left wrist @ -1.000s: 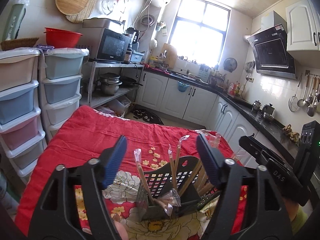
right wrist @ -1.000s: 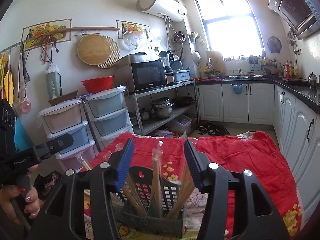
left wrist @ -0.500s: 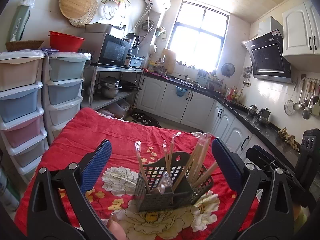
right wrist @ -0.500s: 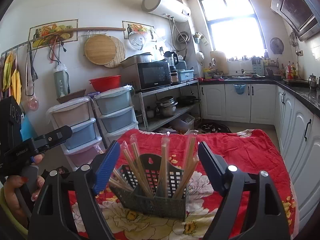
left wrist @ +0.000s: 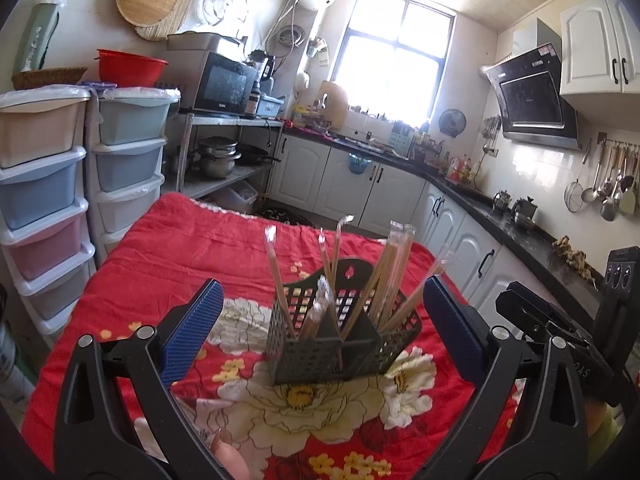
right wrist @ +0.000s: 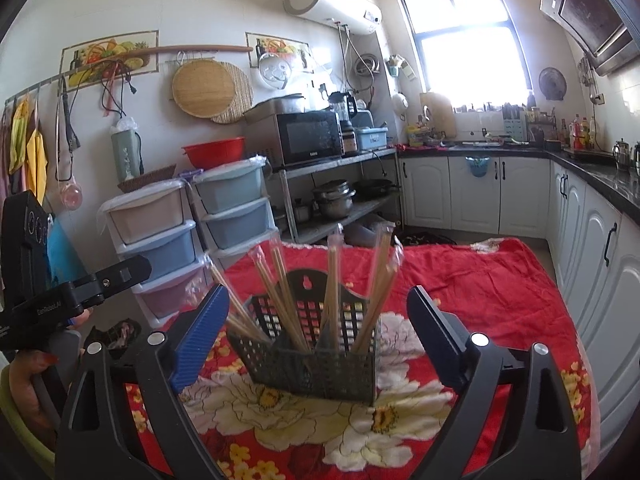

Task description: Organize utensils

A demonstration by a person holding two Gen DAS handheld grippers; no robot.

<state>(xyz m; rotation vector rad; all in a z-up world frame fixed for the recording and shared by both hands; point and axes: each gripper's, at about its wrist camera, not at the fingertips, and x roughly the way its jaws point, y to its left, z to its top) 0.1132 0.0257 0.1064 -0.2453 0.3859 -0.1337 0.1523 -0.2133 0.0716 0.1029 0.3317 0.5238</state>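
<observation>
The left gripper (left wrist: 320,332) is being held with jaws wide apart, nothing between them. The black utensil basket (left wrist: 340,344), filled with wrapped chopsticks (right wrist: 332,280), is sitting on the red floral cloth (left wrist: 168,248). The right gripper (right wrist: 318,332), its jaws having just been opening, is gaping empty. Its handle's lettering is being shown too blurred to read.

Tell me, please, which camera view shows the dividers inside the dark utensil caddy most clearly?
The left wrist view: it looks down into the utensil caddy from its corner, so the inner dividers show between the wrapped chopsticks. The right wrist view faces the caddy's perforated wall lower on, and the chopsticks hide most of the inside.
</observation>
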